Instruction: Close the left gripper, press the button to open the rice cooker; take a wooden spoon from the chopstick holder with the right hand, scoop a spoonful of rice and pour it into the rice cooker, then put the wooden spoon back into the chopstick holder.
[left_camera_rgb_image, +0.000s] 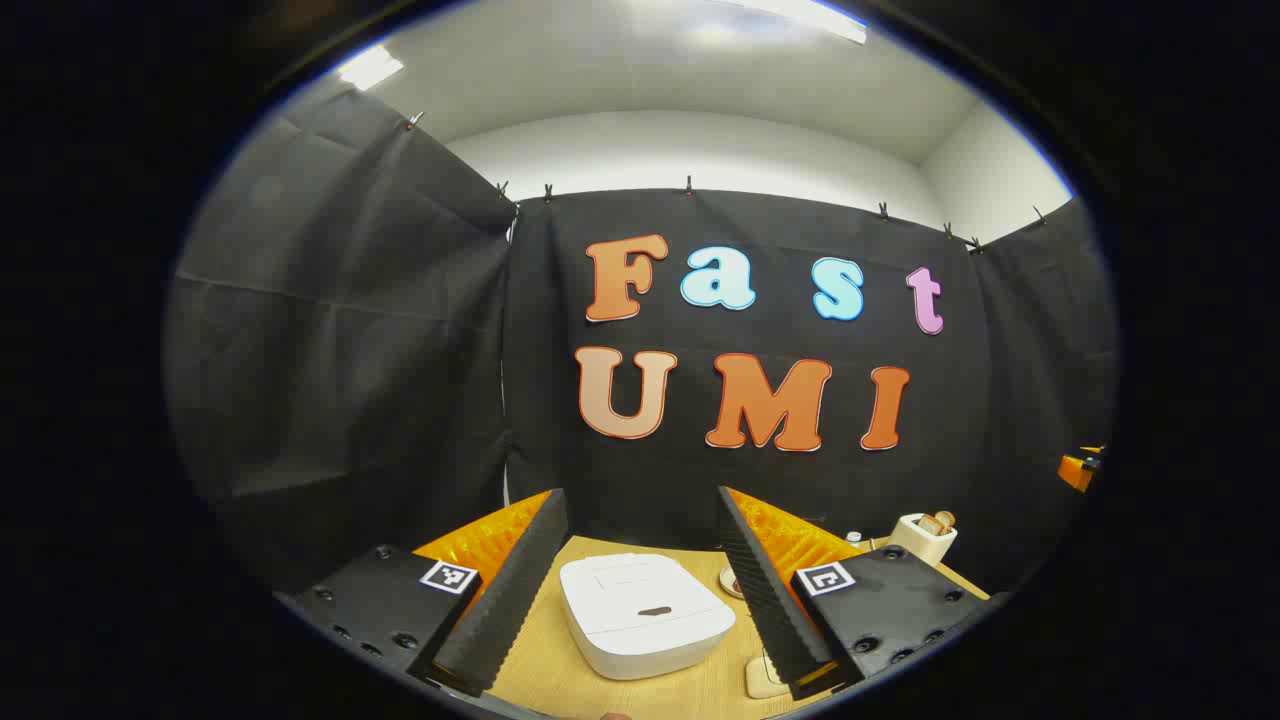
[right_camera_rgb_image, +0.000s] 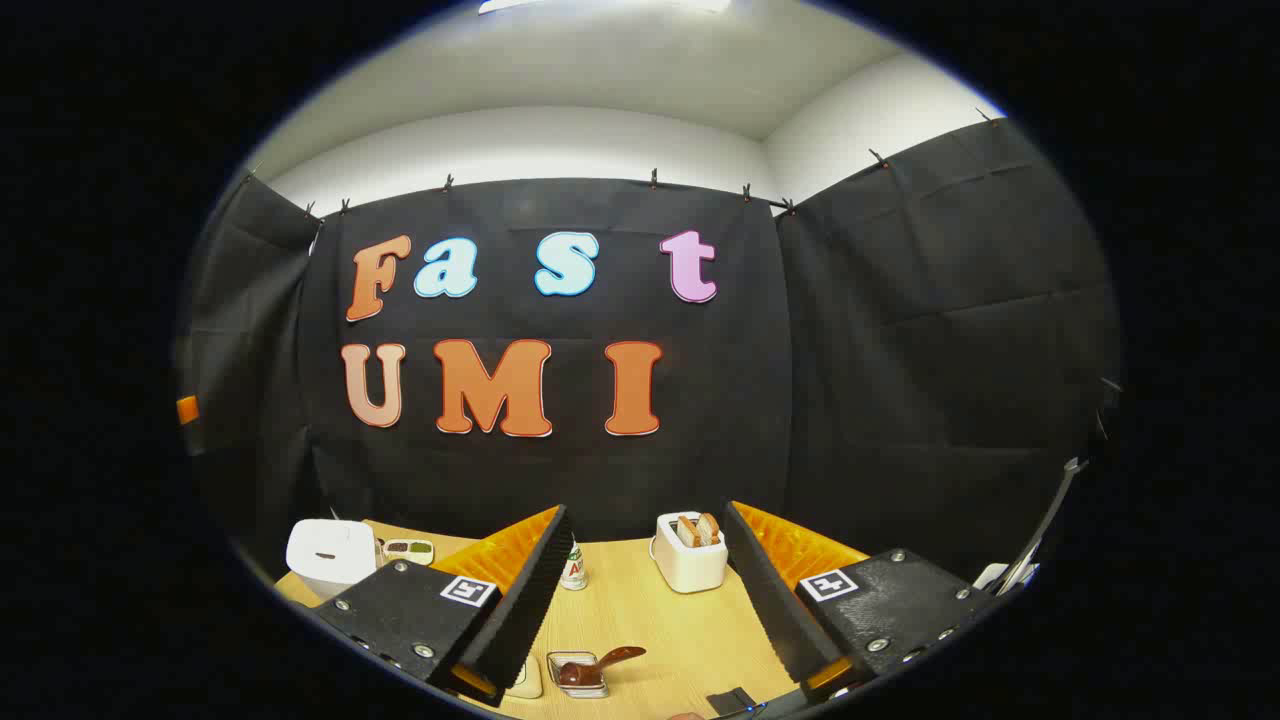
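The first step is in hand, judging by the lid: the white, rounded-square rice cooker (left_camera_rgb_image: 645, 612) sits shut on the light wooden tabletop (left_camera_rgb_image: 560, 685), framed between the spread jaws of the left gripper (left_camera_rgb_image: 640, 590), with its dark oval button (left_camera_rgb_image: 655, 610) facing up. Next, those jaws should clench and then press down on that button. In the right gripper view, the right gripper (right_camera_rgb_image: 645, 600) is likewise released, gripping nothing. The cream box-shaped chopstick holder (right_camera_rgb_image: 690, 555) with its wooden utensils stands at its 12 o'clock; the cooker lies at 10 o'clock.
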